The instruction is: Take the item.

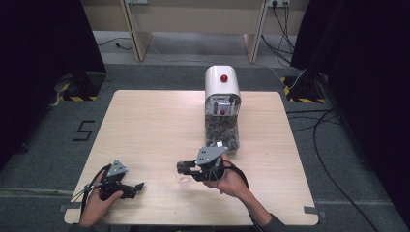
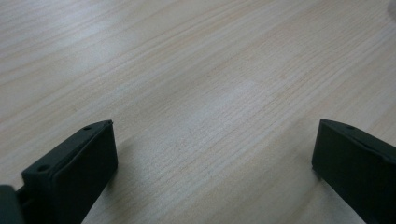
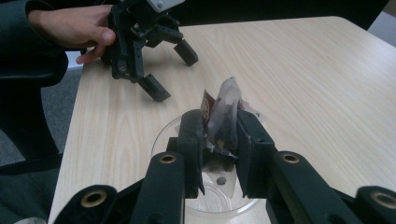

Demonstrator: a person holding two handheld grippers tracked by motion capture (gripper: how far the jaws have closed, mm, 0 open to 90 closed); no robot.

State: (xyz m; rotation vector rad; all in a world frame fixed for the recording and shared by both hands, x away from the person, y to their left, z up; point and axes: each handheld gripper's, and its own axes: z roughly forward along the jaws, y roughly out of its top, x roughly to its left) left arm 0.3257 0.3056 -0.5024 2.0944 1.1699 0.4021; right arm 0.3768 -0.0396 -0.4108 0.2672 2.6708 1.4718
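Right gripper (image 3: 219, 135): matte black plastic jaws with brass-ringed bolts, nearest the lens in the right gripper view, clamped on a crumpled packet.
Packet (image 3: 223, 116): thin crinkled foil or film, brown and silvery, pinched upright between the pads, its creased top sticking out above them.
Clear dish (image 3: 212, 205): round, see-through, smooth-rimmed, on the table directly under the packet; I cannot tell whether the packet touches it.
Left gripper (image 2: 215, 154): jaws spread wide, blocky black pads with small screw holes, bare wood between them, nothing held.
Table (image 1: 154, 125): pale wood-grain laminate, squarish with rounded corners.
Dispenser (image 1: 222, 108): white domed top with a red knob, clear front packed with brownish packets, at 12 o'clock on the table from the right gripper.
High view adds: the right gripper (image 1: 183, 168) sits at 6 o'clock of the dispenser and points toward 9 o'clock; the left gripper (image 1: 139, 185) lies near the table's 7 o'clock corner, well apart; each carries a grey three-cornered plate.
Right gripper view adds: the packet's creases and the dish, too small to read from above; the left gripper (image 3: 170, 70) at 11 o'clock with a hand (image 3: 74, 28) on it.
Left gripper view adds: fine straight grain of the tabletop.
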